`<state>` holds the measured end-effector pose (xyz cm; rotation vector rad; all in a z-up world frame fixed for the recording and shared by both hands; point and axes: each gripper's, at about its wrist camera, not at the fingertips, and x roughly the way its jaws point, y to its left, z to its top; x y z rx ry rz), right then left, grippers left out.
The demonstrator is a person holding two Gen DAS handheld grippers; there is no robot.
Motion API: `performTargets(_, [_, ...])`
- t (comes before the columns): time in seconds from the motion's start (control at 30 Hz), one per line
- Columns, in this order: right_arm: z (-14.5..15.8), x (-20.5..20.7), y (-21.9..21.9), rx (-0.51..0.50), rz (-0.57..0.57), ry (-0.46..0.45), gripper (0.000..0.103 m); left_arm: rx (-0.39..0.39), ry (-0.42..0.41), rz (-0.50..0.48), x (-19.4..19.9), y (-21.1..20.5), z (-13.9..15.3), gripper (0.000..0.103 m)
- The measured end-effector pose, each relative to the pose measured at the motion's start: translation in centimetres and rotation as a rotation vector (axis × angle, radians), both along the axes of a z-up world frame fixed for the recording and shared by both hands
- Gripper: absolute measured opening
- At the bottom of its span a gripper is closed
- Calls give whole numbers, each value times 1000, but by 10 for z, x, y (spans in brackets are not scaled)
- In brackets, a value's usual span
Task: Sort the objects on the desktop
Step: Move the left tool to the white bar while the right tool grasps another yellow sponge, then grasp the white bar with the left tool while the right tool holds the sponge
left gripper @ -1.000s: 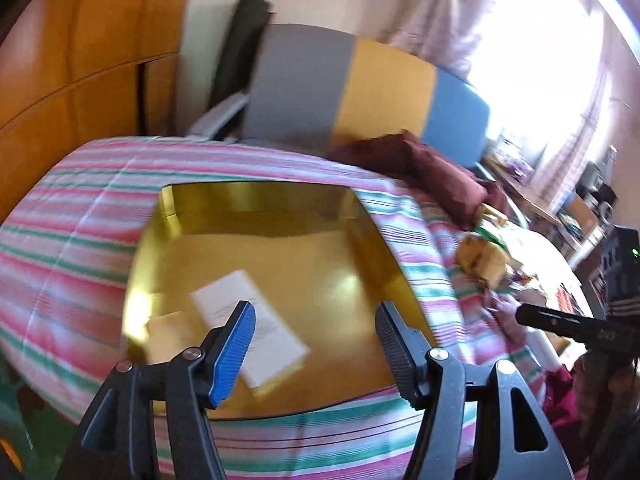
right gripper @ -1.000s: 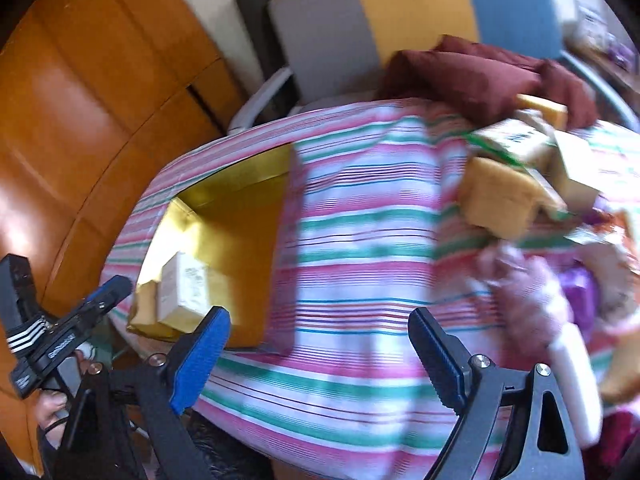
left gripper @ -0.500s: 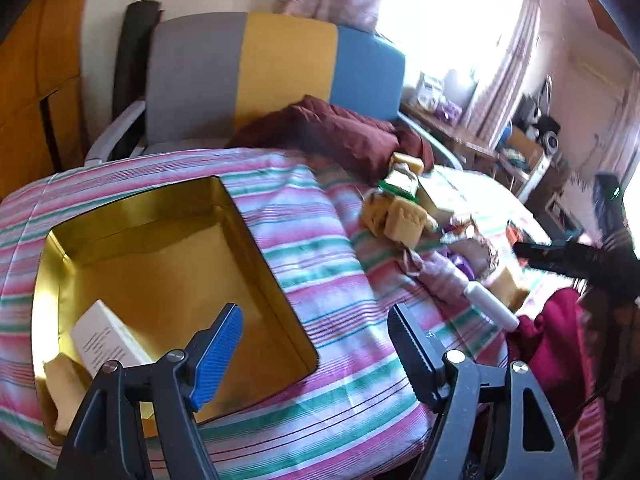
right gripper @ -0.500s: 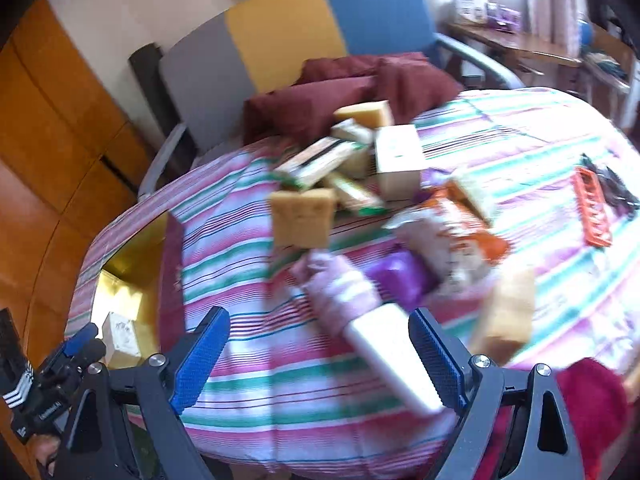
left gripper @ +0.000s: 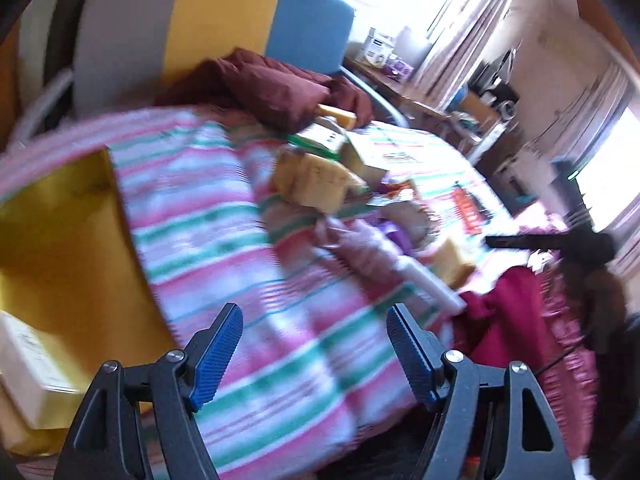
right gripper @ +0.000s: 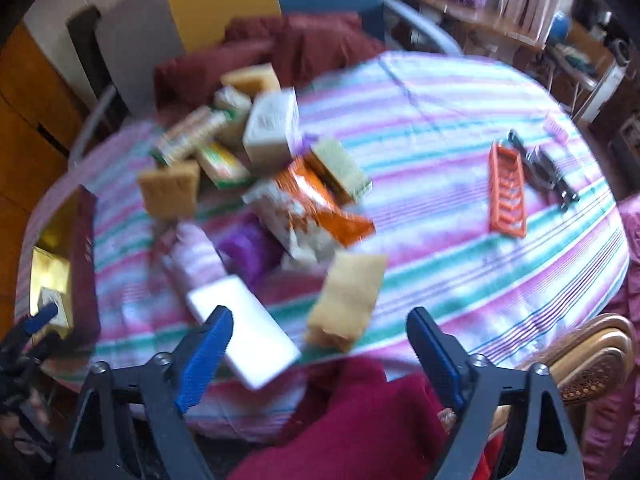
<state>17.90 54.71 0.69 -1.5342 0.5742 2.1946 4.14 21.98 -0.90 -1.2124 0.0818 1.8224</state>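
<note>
A gold tray [left gripper: 60,232] sits at the left of the striped tablecloth [left gripper: 208,216] and holds a white box [left gripper: 28,364]. A pile of objects lies mid-table: yellow sponges [right gripper: 170,192] [right gripper: 346,296], a white box [right gripper: 272,126], an orange packet [right gripper: 324,204], a purple item [right gripper: 244,248] and a white tube [right gripper: 244,344]. My left gripper [left gripper: 314,348] is open and empty over the cloth beside the tray. My right gripper [right gripper: 320,348] is open and empty at the near table edge, in front of the tube and sponge.
An orange rack [right gripper: 506,196] and a dark metal tool [right gripper: 544,168] lie at the right of the table. A chair with a maroon cloth [right gripper: 288,48] stands behind. Red fabric [right gripper: 352,420] hangs at the near edge. A wooden chair [right gripper: 592,360] stands at the right.
Both grippers have swung right, away from the gold tray towards the pile of objects. The tray slid to the left edge of both views. Both stay open and empty.
</note>
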Motion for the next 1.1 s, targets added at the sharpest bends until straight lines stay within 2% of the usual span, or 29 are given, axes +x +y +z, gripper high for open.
performTargets(0.1, [-19, -3, 12, -72, -14, -49, 79, 13, -31, -26, 3, 14, -2, 75])
performTargets(0.33, [-39, -11, 22, -141, -45, -115, 78, 39, -127, -102, 10, 40, -11, 73])
performTargets(0.47, [-46, -21, 29, -152, -52, -154, 78, 11, -180, -148, 16, 62, -23, 71])
performTargets(0.53, [-56, -26, 29, -147, -49, -187, 76, -3, -248, -169, 18, 73, -33, 69])
performTargets(0.57, [-61, -27, 30, -143, -48, -204, 70, -9, -280, -179, 19, 78, -37, 69])
performTargets(0.6, [-67, -29, 30, -140, -46, -227, 52, -12, -308, -191, 20, 83, -41, 68])
performTargets(0.63, [-71, -29, 30, -149, -44, -242, 43, -12, -313, -199, 22, 87, -43, 67])
performTargets(0.7, [-69, -30, 27, -121, -29, -238, 43, -18, -300, -201, 26, 97, -44, 64])
performTargets(0.87, [-62, -27, 21, -68, -29, -214, 40, 16, -328, -187, 28, 118, -48, 63])
performTargets(1.03, [-55, -22, 21, -72, -50, -157, 40, 34, -443, -151, 27, 142, -58, 62])
performTargets(1.1, [-53, -20, 21, -83, -53, -140, 40, 16, -472, -125, 29, 150, -64, 61])
